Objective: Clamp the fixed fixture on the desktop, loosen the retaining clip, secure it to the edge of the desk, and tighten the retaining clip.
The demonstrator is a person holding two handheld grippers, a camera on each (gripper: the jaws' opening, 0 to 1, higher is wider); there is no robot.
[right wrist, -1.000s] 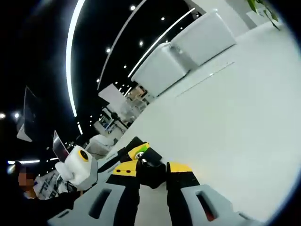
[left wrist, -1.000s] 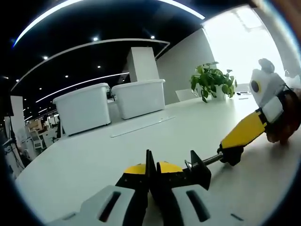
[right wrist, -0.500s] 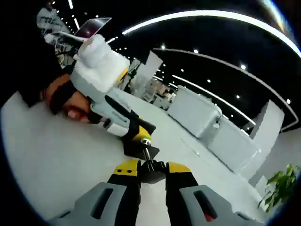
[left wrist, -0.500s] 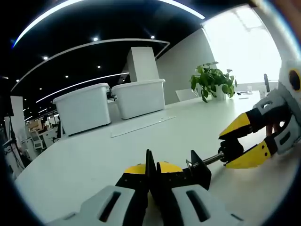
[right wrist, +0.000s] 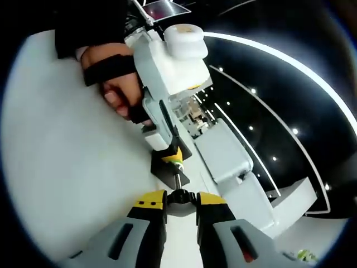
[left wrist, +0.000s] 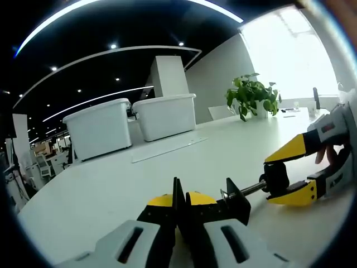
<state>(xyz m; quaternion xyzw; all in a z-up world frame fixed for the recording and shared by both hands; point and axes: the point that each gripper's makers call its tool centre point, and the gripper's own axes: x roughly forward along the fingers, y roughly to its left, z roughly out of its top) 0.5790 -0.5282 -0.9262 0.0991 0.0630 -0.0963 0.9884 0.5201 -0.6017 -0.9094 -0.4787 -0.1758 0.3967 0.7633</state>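
Observation:
A black screw clamp lies low over the white desk. My left gripper is shut on the clamp's body, yellow tips pressed together. The threaded rod runs right to a black knob. My right gripper is shut on that knob, one yellow jaw above it and one below. In the right gripper view, the right gripper pinches the knob. Beyond it the rod leads to the clamp body, held by the left gripper in a person's hand.
Two white storage bins stand at the back of the desk, with a flat pale strip lying in front of them. A potted plant sits at the far right by a bright window. A white pillar rises behind.
My right gripper has rolled around the screw's axis while staying on the knob, so its view has spun. The left gripper and the clamp body have stayed in place.

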